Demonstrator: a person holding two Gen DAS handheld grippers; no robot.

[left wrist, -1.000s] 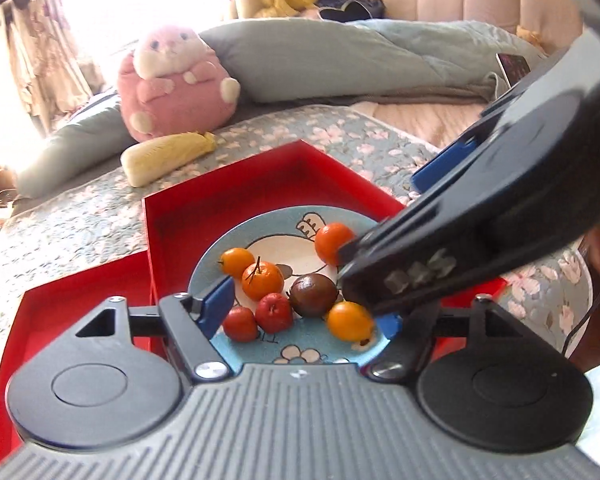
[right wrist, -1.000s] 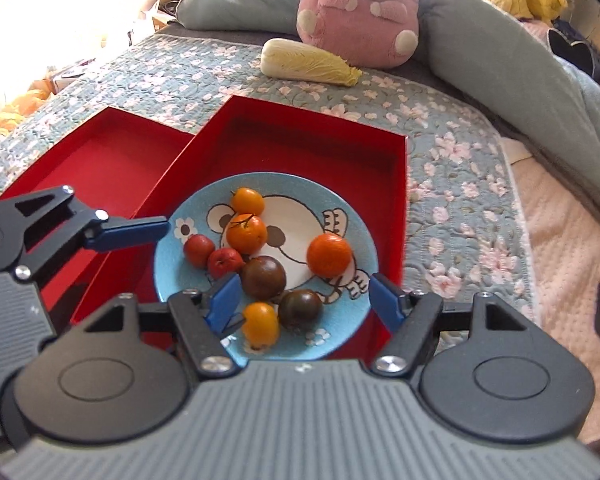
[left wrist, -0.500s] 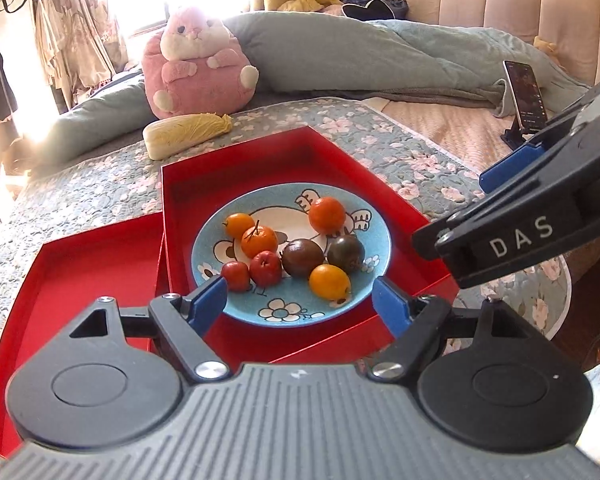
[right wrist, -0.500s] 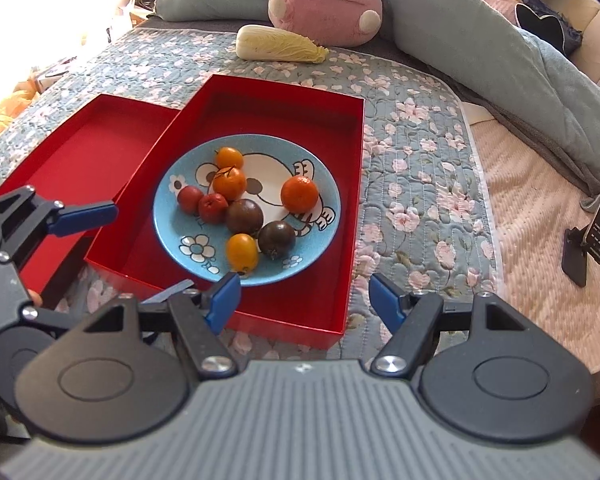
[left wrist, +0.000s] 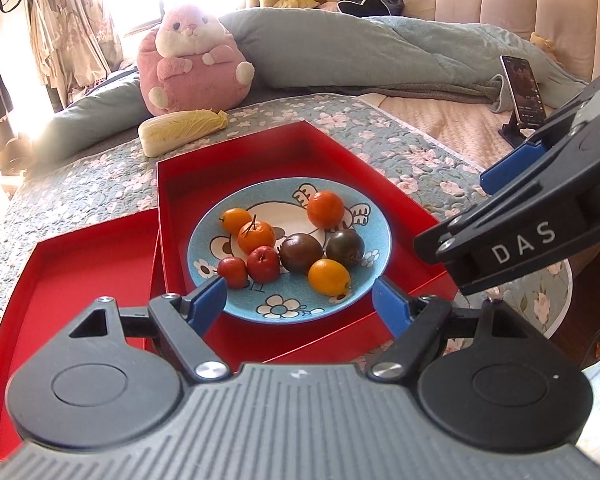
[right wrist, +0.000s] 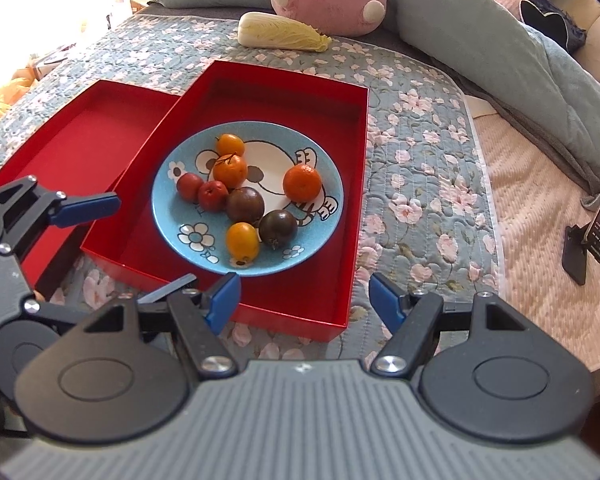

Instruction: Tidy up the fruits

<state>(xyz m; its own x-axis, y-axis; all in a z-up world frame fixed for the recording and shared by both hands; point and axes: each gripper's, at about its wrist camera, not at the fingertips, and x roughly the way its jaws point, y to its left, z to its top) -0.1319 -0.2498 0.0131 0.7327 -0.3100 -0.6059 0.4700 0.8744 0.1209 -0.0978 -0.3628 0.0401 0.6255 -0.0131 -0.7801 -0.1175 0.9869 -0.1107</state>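
left claw [left wrist: 300, 300]: I see it spread, just widened, nothing between
right claw [right wrist: 304, 298]: gaping, empty
fruits [right wrist: 246, 204]: eight on plate [right wrist: 324, 236], frame centre
plate: inside red box [right wrist: 352, 184]

bright window glare, fisheye-warped edges

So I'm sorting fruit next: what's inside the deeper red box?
Inside the red box sits a blue cartoon plate carrying eight small fruits. The box floor beneath the plate is hidden.
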